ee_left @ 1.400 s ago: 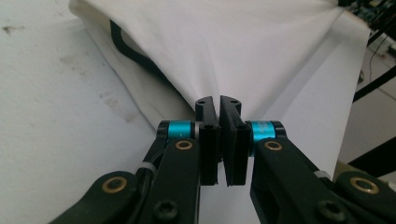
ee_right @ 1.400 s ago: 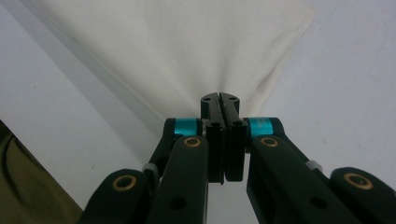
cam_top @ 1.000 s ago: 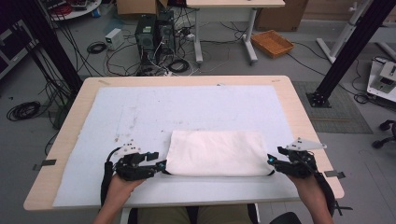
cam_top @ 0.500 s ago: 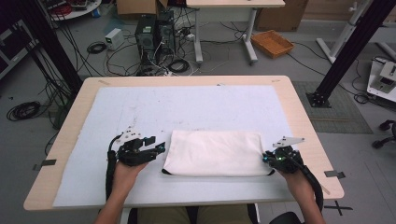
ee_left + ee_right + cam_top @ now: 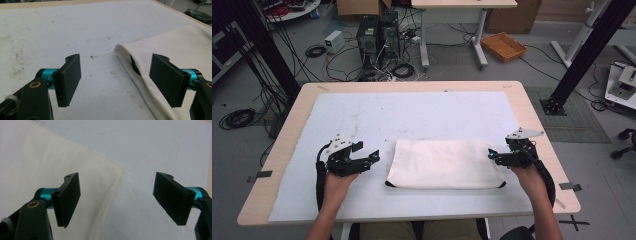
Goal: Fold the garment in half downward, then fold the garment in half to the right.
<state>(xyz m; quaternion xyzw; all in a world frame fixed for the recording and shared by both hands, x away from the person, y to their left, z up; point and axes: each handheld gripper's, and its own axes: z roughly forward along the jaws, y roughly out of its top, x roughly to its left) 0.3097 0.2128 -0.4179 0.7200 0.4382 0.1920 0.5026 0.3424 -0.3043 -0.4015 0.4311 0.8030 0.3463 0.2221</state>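
Table cover: white sheet (image 5: 412,115), stained, spread on wooden table (image 5: 537,130).
Floor beyond: wicker basket (image 5: 503,46), computer towers (image 5: 377,37), cables seen.

No text, label, brand, number or sign is legible on anything in these views, neither on the table nor beyond it.

Spread tongs (image 5: 116,82) flank the cloth's (image 5: 175,47) corner.

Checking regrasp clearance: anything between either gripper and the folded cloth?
Nothing visible. The left gripper sits open just off the folded cream cloth, with bare white table cover between them. The right gripper is open at the cloth's right edge, its jaws straddling that edge.
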